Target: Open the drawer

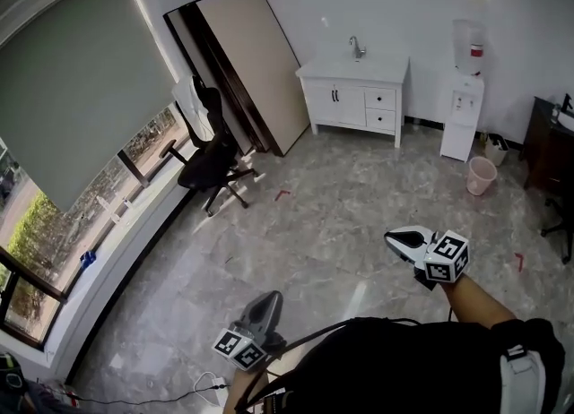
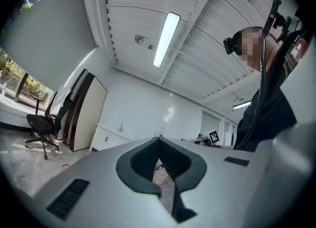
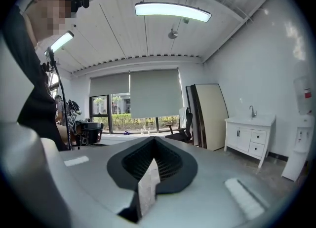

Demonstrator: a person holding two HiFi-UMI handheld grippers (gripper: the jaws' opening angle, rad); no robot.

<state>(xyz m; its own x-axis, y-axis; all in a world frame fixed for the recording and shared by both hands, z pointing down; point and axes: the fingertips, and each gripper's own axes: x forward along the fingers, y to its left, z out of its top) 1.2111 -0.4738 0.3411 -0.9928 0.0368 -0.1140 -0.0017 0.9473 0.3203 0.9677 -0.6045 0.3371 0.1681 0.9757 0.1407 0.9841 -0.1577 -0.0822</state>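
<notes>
Marbled room, far white cabinet (image 1: pixel 339 99) with 2 seemingly shut drawers (image 1: pixel 380 99); left gripper (image 1: pixel 271 297), right gripper (image 1: pixel 389 237) fingers together.

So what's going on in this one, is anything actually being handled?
Nothing is being handled. A person stands out on the floor with a tool in each hand. The left tool and the right tool both have their jaws together and hold nothing. The white sink cabinet stands against the far wall, well away from both tools, and its two drawers look closed. An office chair and a pink bin stand off to either side.
</notes>
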